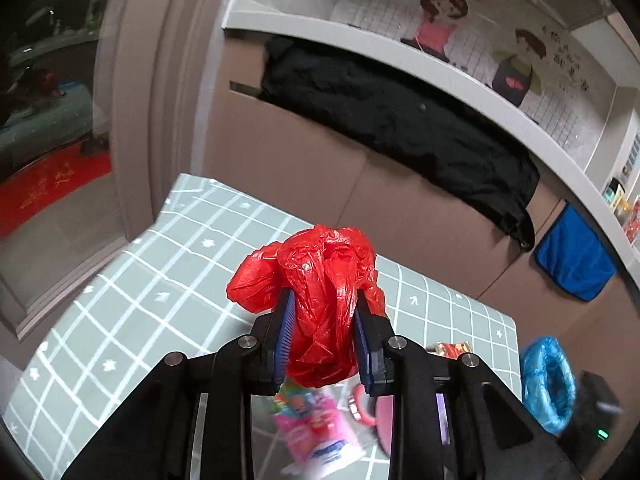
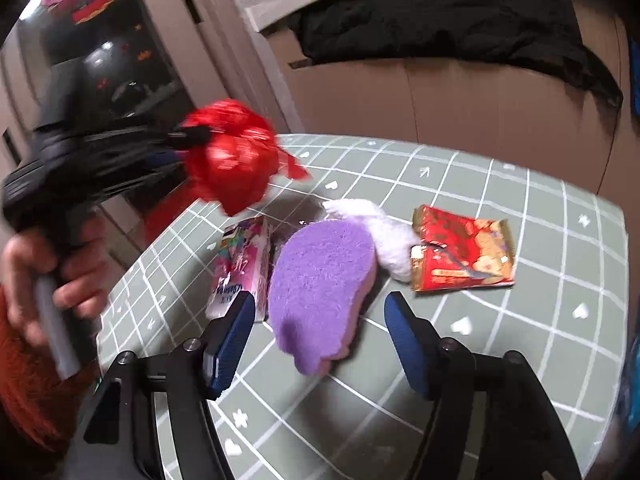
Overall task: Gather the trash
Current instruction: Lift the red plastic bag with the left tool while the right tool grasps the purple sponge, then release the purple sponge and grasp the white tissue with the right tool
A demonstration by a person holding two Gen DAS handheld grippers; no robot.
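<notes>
My left gripper [image 1: 325,300] is shut on a crumpled red plastic bag [image 1: 320,280] and holds it above the grid-patterned table [image 1: 140,280]. In the right wrist view the bag [image 2: 232,160] appears blurred at the left, held in the left gripper. My right gripper [image 2: 320,308] is open just above the table [image 2: 520,340], with a purple plush slipper [image 2: 320,288] between its fingers. A pink printed packet [image 2: 240,272] lies left of the slipper and a red snack wrapper [image 2: 460,252] lies to its right.
A bin lined with a blue bag [image 1: 548,384] stands past the table's right edge. Cardboard boxes [image 1: 312,160] draped with a black jacket [image 1: 400,120] stand behind the table. A blue cloth [image 1: 572,260] hangs at the right.
</notes>
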